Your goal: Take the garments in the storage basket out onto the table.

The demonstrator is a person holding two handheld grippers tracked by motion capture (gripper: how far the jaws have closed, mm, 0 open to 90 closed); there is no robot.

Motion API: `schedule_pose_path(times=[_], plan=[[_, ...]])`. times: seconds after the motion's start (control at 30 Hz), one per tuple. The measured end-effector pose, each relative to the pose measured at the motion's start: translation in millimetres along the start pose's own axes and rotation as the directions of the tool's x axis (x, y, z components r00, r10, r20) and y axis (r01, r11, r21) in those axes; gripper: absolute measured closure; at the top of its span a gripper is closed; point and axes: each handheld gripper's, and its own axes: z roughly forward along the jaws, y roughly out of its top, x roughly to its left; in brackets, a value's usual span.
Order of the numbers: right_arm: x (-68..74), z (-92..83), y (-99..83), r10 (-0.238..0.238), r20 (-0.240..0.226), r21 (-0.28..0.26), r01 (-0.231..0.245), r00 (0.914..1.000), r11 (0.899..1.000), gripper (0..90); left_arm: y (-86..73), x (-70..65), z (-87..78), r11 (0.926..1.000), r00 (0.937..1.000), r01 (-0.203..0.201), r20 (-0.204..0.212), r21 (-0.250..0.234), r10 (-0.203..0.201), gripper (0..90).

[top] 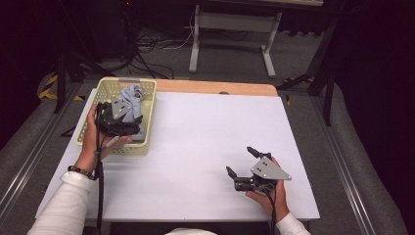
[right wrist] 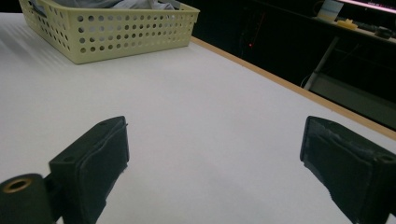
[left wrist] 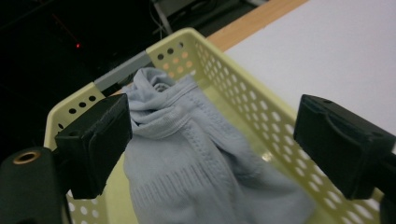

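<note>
High view, going L to R: person's left hand [top: 93, 137] is holding the left gripper [top: 117, 117] over the yellow perforated basket [top: 147, 105], which is sitting at the far-left corner of the white worktop [top: 205, 132]. A pale blue sock [top: 132, 95] is lying bunched inside the basket, w/ the gripper's grey plate just above it. A black cable is trailing down from that gripper past the wrist. Mid worktop is lying bare btwn the two hands. Further R, near the front edge, the right hand [top: 266, 196] is holding the right gripper [top: 242, 161] low over the worktop, well apart from the basket.

Left gripper view: fingers [left wrist: 95, 144] are standing wide apart, not pressing on anything; the sock [left wrist: 187, 158] is lying btwn and beyond them, down in the basket [left wrist: 243, 88], rolled cuff end toward the far wall. Can't tell if the L finger is brushing the fabric.

Right gripper view: fingers [right wrist: 93, 163] are also spread wide, nothing btwn them, just the white worktop [right wrist: 201, 126]. Basket [right wrist: 112, 32] is showing far off at upper L, w/ grey-blue fabric peeking over its rim.
</note>
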Motion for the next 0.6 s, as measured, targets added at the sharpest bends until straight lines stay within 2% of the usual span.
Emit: schedule_pose_path(times=[0.07,0.1,0.13,0.17,0.2,0.3,0.37,0.5,0.53,0.57,0.6], plan=[[0.2,1.9,-2.1,0.000,-0.006,0.011,0.000,1.0000,1.000,8.6,-2.5,5.7,9.4,0.9996,0.9996,0.023,0.015,0.017,-0.023,12.1],[0.8,2.0,-2.7,-0.007,-0.007,0.014,0.007,0.9999,1.000,8.7,-2.8,8.0,8.3,0.9991,0.9990,0.042,0.016,0.005,-0.042,11.8],[1.1,2.3,-3.2,-0.017,-0.009,0.018,0.017,0.9998,1.000,8.7,-2.8,8.0,8.3,0.9991,0.9990,0.042,0.016,0.005,-0.042,11.9],[1.4,2.5,-3.5,-0.018,-0.014,0.022,0.018,0.9997,1.000,8.7,-3.9,14.2,4.5,0.9967,0.9962,0.080,0.035,-0.014,-0.080,12.3],[1.8,2.8,-3.6,-0.017,-0.017,0.022,0.018,0.9997,1.000,8.7,-4.7,16.5,2.6,0.9955,0.9948,0.094,0.042,-0.017,-0.093,12.3],[2.2,3.2,-3.5,-0.016,-0.021,0.021,0.017,0.9997,1.000,8.7,-5.4,19.5,-0.8,0.9947,0.9933,0.102,0.054,-0.005,-0.102,10.3],[2.7,4.7,-3.1,-0.022,-0.025,0.022,0.023,0.9994,1.000,8.7,-3.4,25.0,-6.9,0.9911,0.9874,0.132,0.089,-0.011,-0.131,9.2],[4.4,7.7,-1.5,-0.027,-0.036,0.018,0.027,0.9990,0.999,8.9,0.8,30.0,-10.3,0.9875,0.9827,0.157,0.102,-0.014,-0.155,9.3],[5.1,8.7,-1.3,-0.032,-0.040,0.019,0.033,0.9987,0.999,8.9,4.2,30.9,-8.1,0.9894,0.9850,0.145,0.093,0.011,-0.145,9.3],[5.6,9.8,-1.2,-0.036,-0.044,0.019,0.037,0.9984,0.999,9.0,5.9,31.2,-5.1,0.9889,0.9849,0.146,0.090,0.025,-0.148,9.3],[6.1,11.0,-0.9,-0.040,-0.048,0.019,0.041,0.9980,0.999,9.0,7.6,32.2,-1.9,0.9870,0.9819,0.155,0.104,0.042,-0.158,9.2]])
